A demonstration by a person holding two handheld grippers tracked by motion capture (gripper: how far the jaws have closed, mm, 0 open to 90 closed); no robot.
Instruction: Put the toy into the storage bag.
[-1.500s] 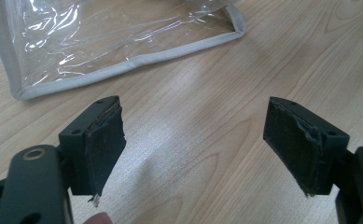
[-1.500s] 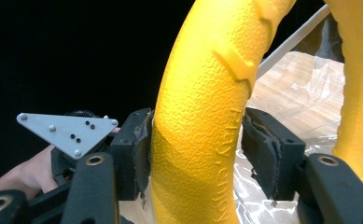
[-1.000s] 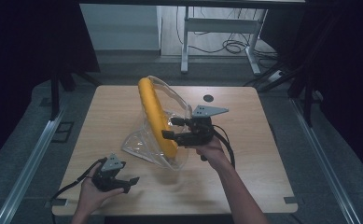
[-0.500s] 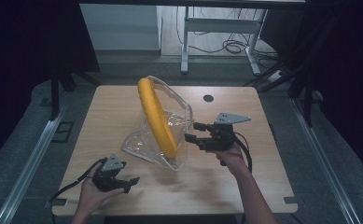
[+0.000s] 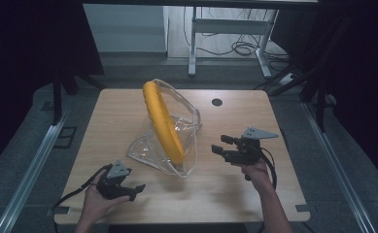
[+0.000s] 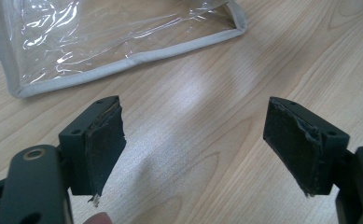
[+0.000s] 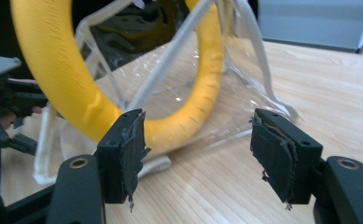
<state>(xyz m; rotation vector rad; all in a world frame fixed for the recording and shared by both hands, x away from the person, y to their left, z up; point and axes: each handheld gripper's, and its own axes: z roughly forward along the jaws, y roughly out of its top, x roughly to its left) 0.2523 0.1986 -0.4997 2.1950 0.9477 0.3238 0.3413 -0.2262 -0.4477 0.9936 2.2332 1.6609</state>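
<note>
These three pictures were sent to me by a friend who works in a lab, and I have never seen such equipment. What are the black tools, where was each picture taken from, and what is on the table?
A person stands at a wooden table and holds a hand tool in each hand: a gripper with two black jaws.

The wide picture comes from a camera above the table. In it the left gripper lies low by the near edge, and the right gripper points at the things in the middle.

The other two pictures come from small cameras riding on the grippers, looking out between their own jaws.

On the table stands a clear plastic bag with pale edging, and a yellow ring stands upright in it.

Nothing is held. Both grippers are open with bare table between the jaws. The right one has just been closing a little, with nothing between its jaws.
</note>
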